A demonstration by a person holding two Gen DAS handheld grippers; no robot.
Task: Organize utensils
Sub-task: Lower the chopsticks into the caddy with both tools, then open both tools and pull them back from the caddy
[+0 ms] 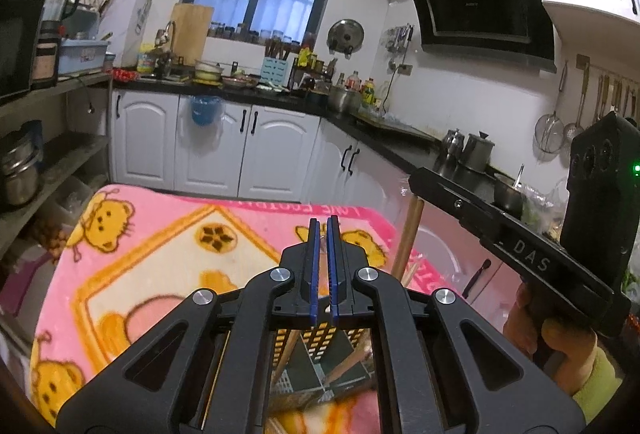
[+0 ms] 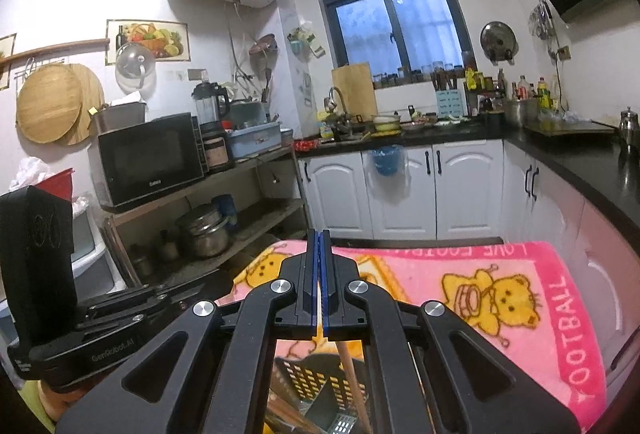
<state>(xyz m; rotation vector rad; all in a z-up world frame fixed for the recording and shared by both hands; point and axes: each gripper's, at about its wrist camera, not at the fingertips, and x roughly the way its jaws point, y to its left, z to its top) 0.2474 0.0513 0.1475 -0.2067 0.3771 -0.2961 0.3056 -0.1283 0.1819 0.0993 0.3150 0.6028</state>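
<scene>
My left gripper point(image 1: 323, 224) is held above the pink bear-print blanket point(image 1: 160, 254), its blue pads nearly together with nothing between them. Below it sits a dark perforated utensil holder point(image 1: 320, 342) with wooden chopsticks point(image 1: 348, 362) inside. My right gripper point(image 2: 319, 234) is shut on a pair of wooden chopsticks point(image 2: 352, 374), which hang down into the holder point(image 2: 308, 382). In the left wrist view the right gripper's body point(image 1: 520, 242) is at the right, with the held chopsticks point(image 1: 410, 238) pointing down below it.
The blanket point(image 2: 480, 294) covers a small table. White cabinets point(image 1: 260, 146) and a black counter point(image 2: 580, 162) run behind and to the right. A shelf with a microwave point(image 2: 152, 158) and steel pots point(image 2: 204, 234) stands on the left.
</scene>
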